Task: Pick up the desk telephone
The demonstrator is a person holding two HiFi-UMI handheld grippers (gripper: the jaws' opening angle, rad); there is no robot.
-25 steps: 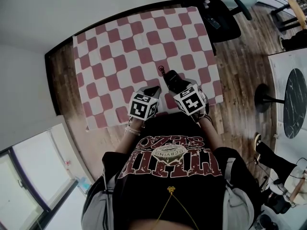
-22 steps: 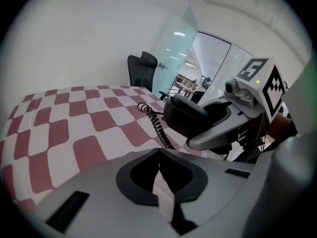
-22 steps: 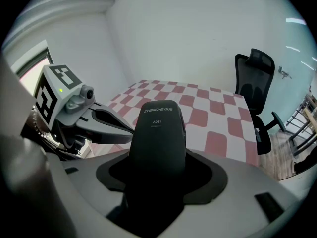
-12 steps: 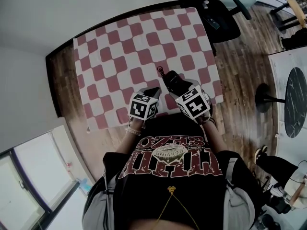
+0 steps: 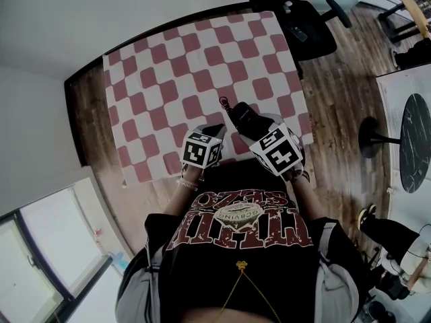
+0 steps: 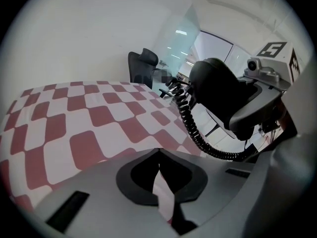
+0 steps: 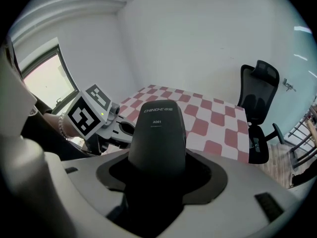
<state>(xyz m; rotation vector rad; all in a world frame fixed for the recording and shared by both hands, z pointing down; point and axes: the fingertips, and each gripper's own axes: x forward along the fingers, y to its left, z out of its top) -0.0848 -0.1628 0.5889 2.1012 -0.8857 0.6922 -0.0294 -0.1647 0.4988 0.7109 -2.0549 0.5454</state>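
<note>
Most of the task looks done: the telephone (image 7: 157, 133) is clamped between the right gripper's (image 7: 159, 170) jaws and seemingly raised off the checked table (image 6: 74, 128), up and right of the left gripper (image 6: 158, 155), which is closed on nothing. A coiled cord (image 6: 190, 125) is left dangling.

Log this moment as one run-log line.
right gripper: shut on black plastic telephone handset | handset: off red-and-white checked tablecloth, coiled cord hanging | left gripper: shut, empty

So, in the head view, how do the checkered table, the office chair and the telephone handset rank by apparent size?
Largest to smallest:
checkered table
office chair
telephone handset
The right gripper hides part of the handset, so it looks smaller.
</note>
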